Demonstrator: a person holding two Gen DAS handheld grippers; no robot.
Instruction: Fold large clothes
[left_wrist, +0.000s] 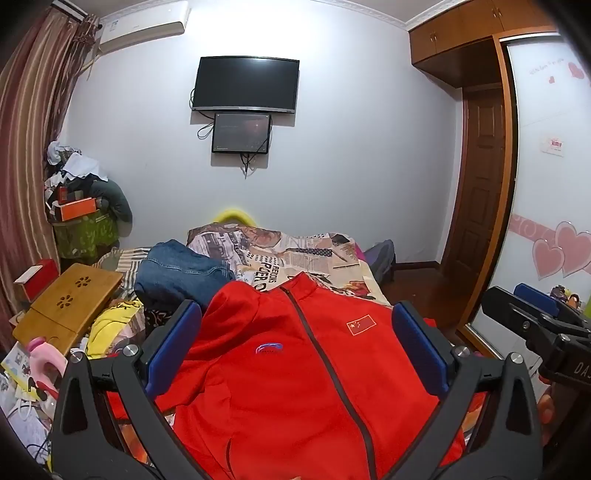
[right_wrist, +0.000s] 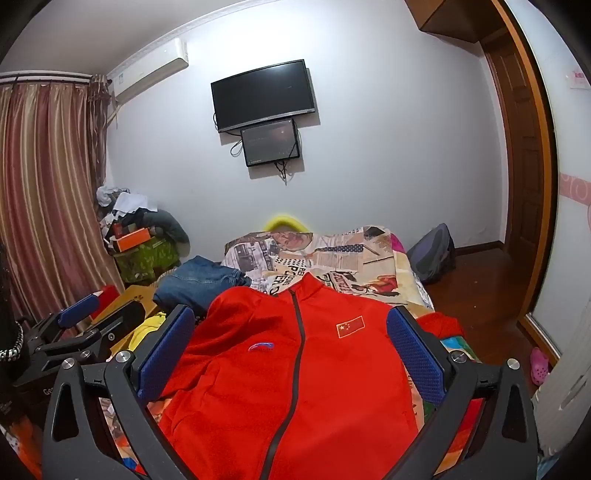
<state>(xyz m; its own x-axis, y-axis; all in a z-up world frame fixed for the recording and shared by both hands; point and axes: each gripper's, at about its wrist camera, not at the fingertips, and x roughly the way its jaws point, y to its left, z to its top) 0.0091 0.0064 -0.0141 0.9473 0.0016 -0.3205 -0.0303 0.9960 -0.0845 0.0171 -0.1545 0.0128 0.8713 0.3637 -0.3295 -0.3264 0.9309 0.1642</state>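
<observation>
A red zip-up jacket (left_wrist: 295, 376) with a small flag patch lies front-up on the bed, collar away from me; it also shows in the right wrist view (right_wrist: 288, 376). My left gripper (left_wrist: 295, 343) is open and empty, held above the jacket's chest. My right gripper (right_wrist: 291, 347) is open and empty too, above the same chest area. The right gripper shows at the right edge of the left wrist view (left_wrist: 535, 317), and the left gripper shows at the left edge of the right wrist view (right_wrist: 85, 325). Both sleeves are partly hidden.
Folded blue jeans (left_wrist: 181, 273) lie on the patterned bedspread (left_wrist: 303, 254) beyond the jacket. A wooden lap tray (left_wrist: 70, 306) and clutter lie left. A backpack (right_wrist: 432, 254) sits on the floor by the wall. A wardrobe (left_wrist: 546, 184) stands right.
</observation>
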